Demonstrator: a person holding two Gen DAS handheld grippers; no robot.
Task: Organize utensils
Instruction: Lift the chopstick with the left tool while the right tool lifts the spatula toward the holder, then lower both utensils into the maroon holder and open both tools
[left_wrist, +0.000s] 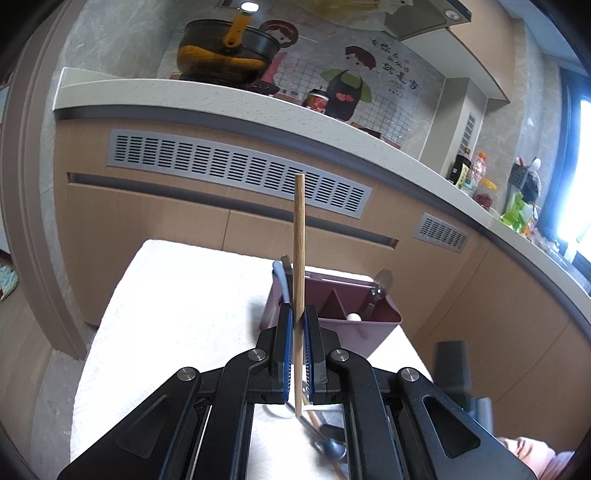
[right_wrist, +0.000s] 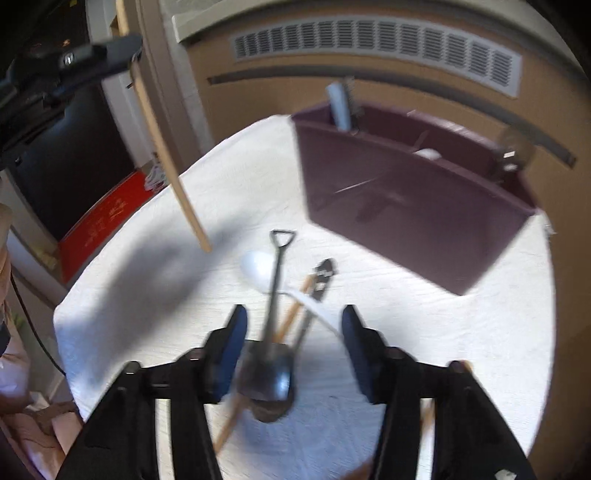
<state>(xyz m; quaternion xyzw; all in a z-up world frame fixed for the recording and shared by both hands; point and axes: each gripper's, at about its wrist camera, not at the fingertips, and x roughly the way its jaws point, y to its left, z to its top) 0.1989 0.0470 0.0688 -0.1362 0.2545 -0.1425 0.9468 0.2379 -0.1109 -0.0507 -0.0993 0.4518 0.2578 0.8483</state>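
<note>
Looking through the left wrist view, the left gripper (left_wrist: 298, 325) pinches an upright wooden chopstick (left_wrist: 299, 236) at frame centre, with the maroon organizer (left_wrist: 373, 325) just right of it. Right wrist view: the right gripper (right_wrist: 293, 332) spread apart, empty, above a shovel-shaped spoon (right_wrist: 275, 314) at lower centre.

Black Chinese handwriting stands on the wall sticker (left_wrist: 393, 70) at about one o'clock, beside the cartoon figure in the apron; the characters are too small to read surely. Gold characters on the red mat (right_wrist: 107, 225), at nine o'clock, are blurred.
</note>
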